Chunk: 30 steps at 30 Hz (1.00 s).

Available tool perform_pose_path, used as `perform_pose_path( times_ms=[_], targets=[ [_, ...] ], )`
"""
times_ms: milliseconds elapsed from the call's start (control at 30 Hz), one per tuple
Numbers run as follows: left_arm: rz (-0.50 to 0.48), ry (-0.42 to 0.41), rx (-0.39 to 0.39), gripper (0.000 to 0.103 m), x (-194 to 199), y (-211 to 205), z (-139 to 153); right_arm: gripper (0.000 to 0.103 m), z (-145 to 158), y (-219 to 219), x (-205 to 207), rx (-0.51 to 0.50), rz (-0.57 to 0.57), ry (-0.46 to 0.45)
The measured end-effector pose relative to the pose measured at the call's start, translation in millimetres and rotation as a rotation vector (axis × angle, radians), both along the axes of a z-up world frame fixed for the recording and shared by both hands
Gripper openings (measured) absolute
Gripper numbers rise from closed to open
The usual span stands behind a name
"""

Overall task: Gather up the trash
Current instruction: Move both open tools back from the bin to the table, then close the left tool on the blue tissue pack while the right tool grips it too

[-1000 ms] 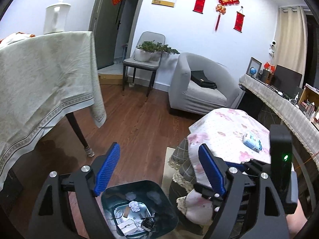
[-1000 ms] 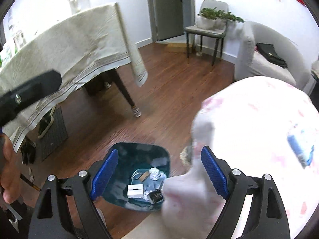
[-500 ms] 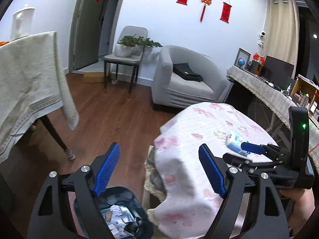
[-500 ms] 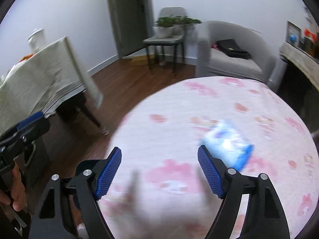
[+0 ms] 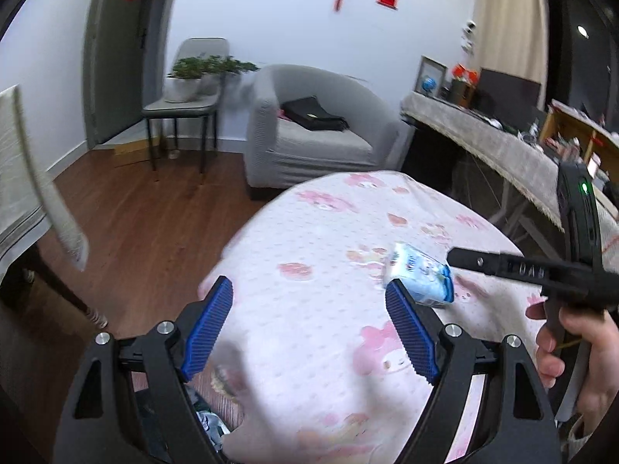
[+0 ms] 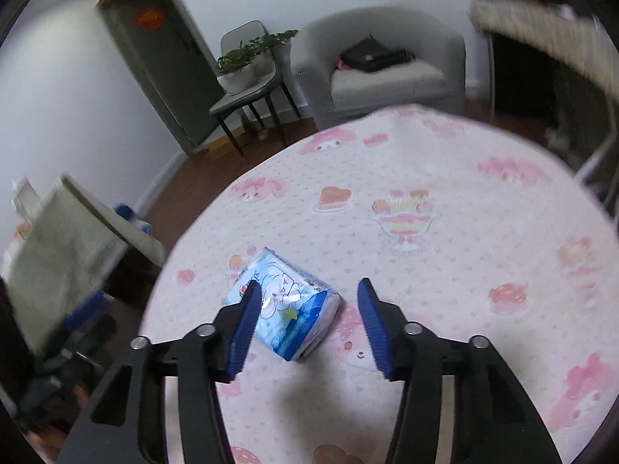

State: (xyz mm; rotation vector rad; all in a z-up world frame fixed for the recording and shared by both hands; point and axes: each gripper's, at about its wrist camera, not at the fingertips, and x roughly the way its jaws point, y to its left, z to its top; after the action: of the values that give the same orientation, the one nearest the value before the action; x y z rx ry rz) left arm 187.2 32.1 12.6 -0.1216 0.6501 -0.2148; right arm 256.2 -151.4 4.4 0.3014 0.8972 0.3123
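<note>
Tablecloth [image 5: 27, 178], beige and coarse-woven, hangs off a table at my far left, its dark leg on brown wood flooring [image 5: 147, 208]. Further back a grey chair [image 5: 185, 104] carries a potted plant [image 5: 193, 73], and next to it sits a rounded grey armchair [image 5: 309, 131] with a black bag [image 5: 313, 114] on its seat. Nearer me, the round table [image 5: 317, 239] wears a soft pink cloth printed with cartoon figures and sweets. My left gripper [image 5: 309, 321] hovers over its near edge, ribbed blue pads spread wide with nothing between them. The trash, a crinkly blue-and-white plastic packet [image 6: 282, 305], lies flat on the pink cloth, nothing crowding it. My right gripper [image 6: 305, 323] is parted around it: the left pad overlaps the packet's edge in the right wrist view, though I cannot tell whether it touches, and the right pad stands clear. A long cloth-covered desk [image 5: 483, 143] with clutter runs along the right wall.
</note>
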Motion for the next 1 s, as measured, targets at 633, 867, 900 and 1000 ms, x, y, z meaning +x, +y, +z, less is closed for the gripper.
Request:
perform_pose_path(
  times_ms=[633, 867, 900, 1000],
  targets=[
    [-0.196, 0.142, -0.027, 0.061, 55, -48, -34, 0.023, -20, 2, 37, 0.082, 0.072, 0.083],
    [-0.267, 0.219, -0.060, 0.056, 57, -60, -46, 0.023, -20, 12, 36, 0.052, 0.143, 0.049],
    [-0.263, 0.225, -0.064, 0.054, 58, -60, -47, 0.023, -19, 14, 35, 0.039, 0.150, 0.041],
    [-0.266, 0.250, -0.124, 0.039, 59, -55, -48, 0.022, -18, 18, 34, 0.016, 0.173, 0.025]
  ],
)
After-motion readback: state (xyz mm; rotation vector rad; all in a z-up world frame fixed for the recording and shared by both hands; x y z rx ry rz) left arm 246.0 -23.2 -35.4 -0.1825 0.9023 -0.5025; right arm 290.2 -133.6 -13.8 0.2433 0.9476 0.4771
